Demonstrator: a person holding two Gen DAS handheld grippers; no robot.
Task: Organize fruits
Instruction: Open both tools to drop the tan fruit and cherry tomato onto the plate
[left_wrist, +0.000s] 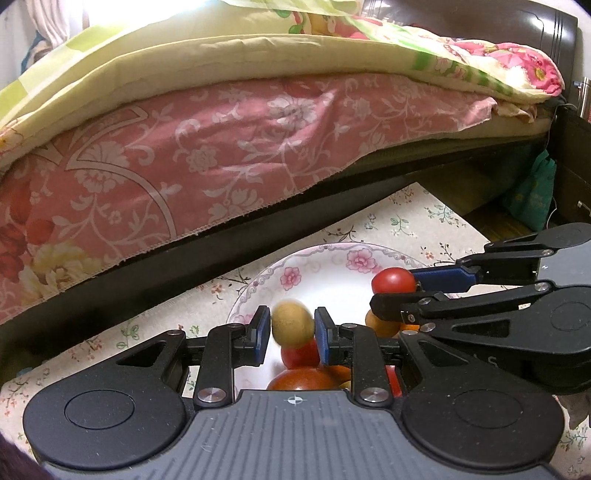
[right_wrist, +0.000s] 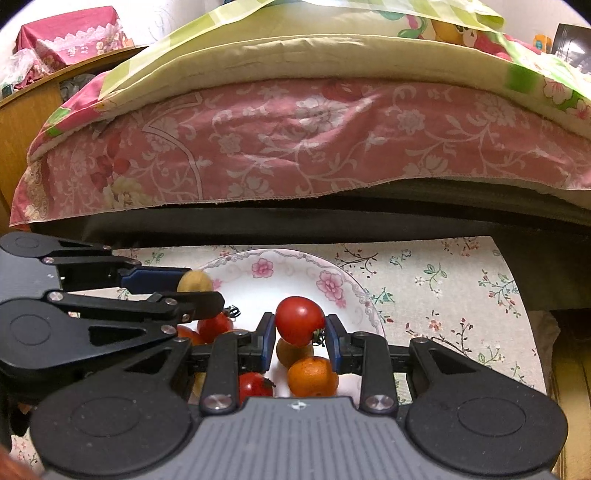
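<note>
- The fruits are nearly all in one place — the white round plate with pink flowers on its rim (right_wrist: 334, 284), which sits on a flowery cloth (right_wrist: 443, 280) beside a bed with a pink cover (right_wrist: 295, 147).
- Already lying on the plate: a small orange fruit (right_wrist: 313, 376), some more red tomatoes (right_wrist: 214, 326) and a yellow-brown fruit (right_wrist: 290, 352).
- The left gripper (left_wrist: 291, 332) is squeezing a small round yellow-brown fruit (left_wrist: 291, 321) just above the plate.
- The right gripper (right_wrist: 301, 338) is squeezing a small round red tomato (right_wrist: 300, 320) — also just over the plate.
- I think letting these two go is about all that is left.
- Both grippers point forward, low and close together, over the near side of the plate.
</note>
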